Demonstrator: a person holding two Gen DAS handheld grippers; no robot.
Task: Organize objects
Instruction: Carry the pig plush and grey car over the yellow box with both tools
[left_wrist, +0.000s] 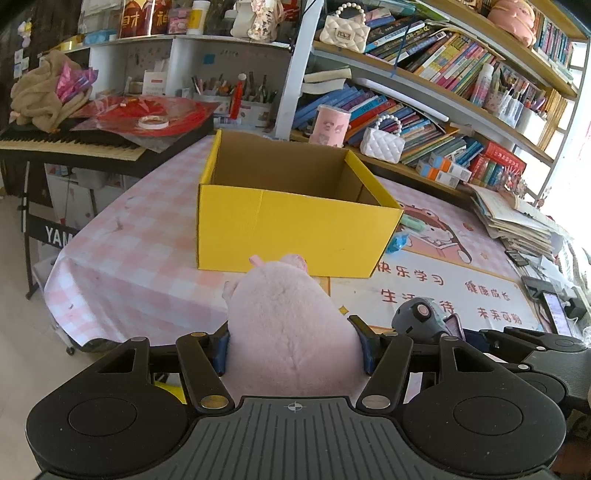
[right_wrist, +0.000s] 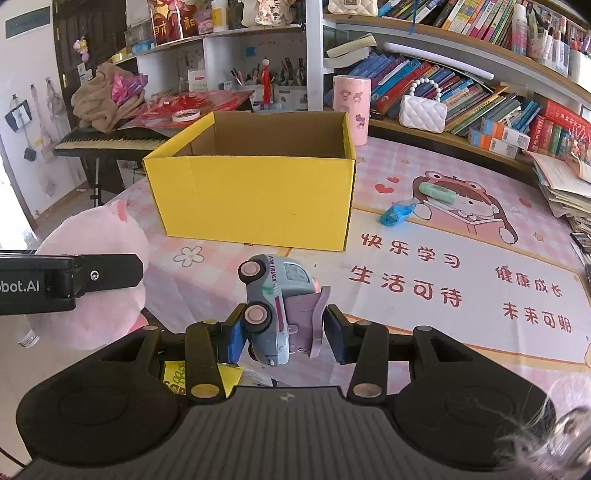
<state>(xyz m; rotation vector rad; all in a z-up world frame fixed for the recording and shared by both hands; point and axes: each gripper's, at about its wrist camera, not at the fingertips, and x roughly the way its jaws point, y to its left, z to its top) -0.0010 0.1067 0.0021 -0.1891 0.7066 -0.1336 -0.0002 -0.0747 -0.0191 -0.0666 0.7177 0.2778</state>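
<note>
My left gripper (left_wrist: 293, 343) is shut on a pink plush toy (left_wrist: 291, 325), held above the table's near edge in front of the open yellow box (left_wrist: 295, 225). The plush also shows at the left of the right wrist view (right_wrist: 96, 258). My right gripper (right_wrist: 284, 332) is shut on a grey-blue toy truck (right_wrist: 275, 302) with a purple open door, turned on its side, held above the table short of the yellow box (right_wrist: 255, 199). The truck also shows in the left wrist view (left_wrist: 424, 319). The box looks empty inside.
A blue wrapped item (right_wrist: 397, 212) and a green tube (right_wrist: 437, 194) lie on the pink mat (right_wrist: 480, 258) right of the box. A pink cup (right_wrist: 351, 107), white purse (right_wrist: 423, 110), bookshelves and stacked papers (right_wrist: 565, 192) line the back and right. A keyboard (right_wrist: 110, 142) stands left.
</note>
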